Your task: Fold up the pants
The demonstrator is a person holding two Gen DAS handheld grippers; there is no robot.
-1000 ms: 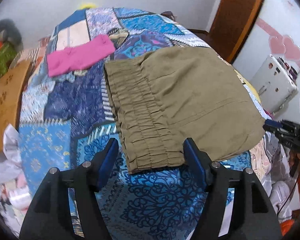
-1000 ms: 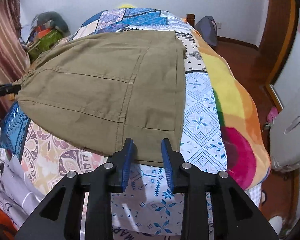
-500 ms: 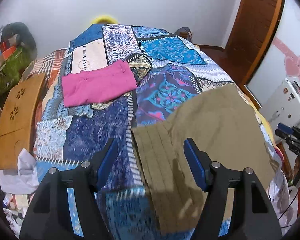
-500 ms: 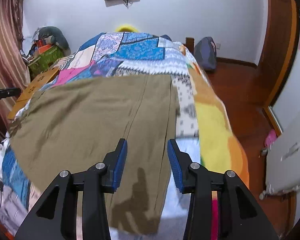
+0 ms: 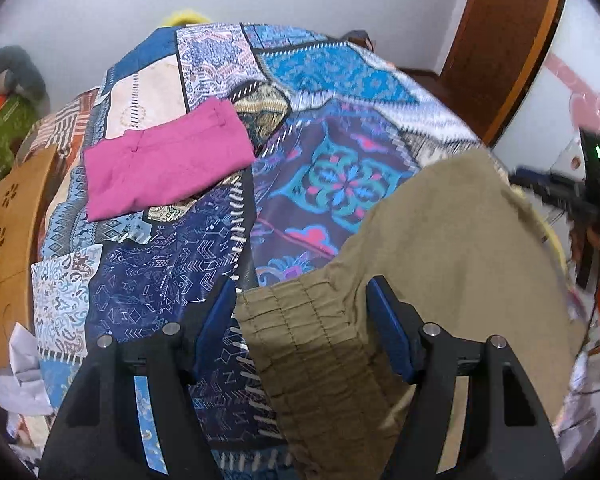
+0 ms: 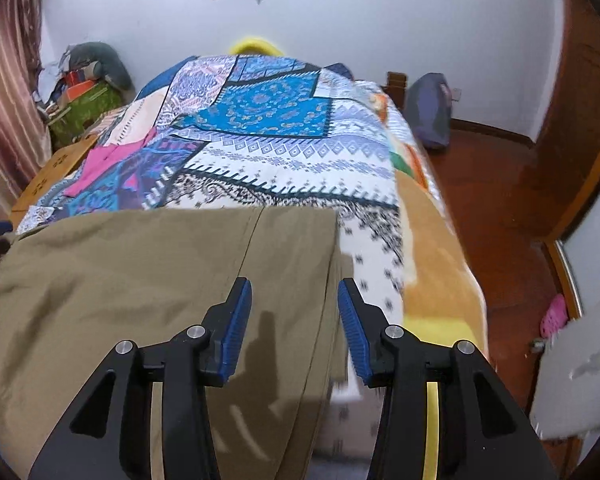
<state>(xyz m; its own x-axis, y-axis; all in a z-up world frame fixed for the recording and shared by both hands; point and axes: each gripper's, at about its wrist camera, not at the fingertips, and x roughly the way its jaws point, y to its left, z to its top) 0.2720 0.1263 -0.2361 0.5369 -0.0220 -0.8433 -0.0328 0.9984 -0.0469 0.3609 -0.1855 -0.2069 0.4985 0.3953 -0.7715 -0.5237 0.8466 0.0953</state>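
The pants [image 5: 440,264] lie long across the bed [image 5: 332,176], right under both my grippers, left [image 5: 304,328] at the waistband, right [image 6: 294,324] at the hem, jaws apart, holding nothing, pink cloth [image 5: 164,164] at 11 o'clock.

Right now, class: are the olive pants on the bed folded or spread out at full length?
Folded. The olive pants form one short block: elastic waistband at one end, a straight edge at the other, no separate legs showing.
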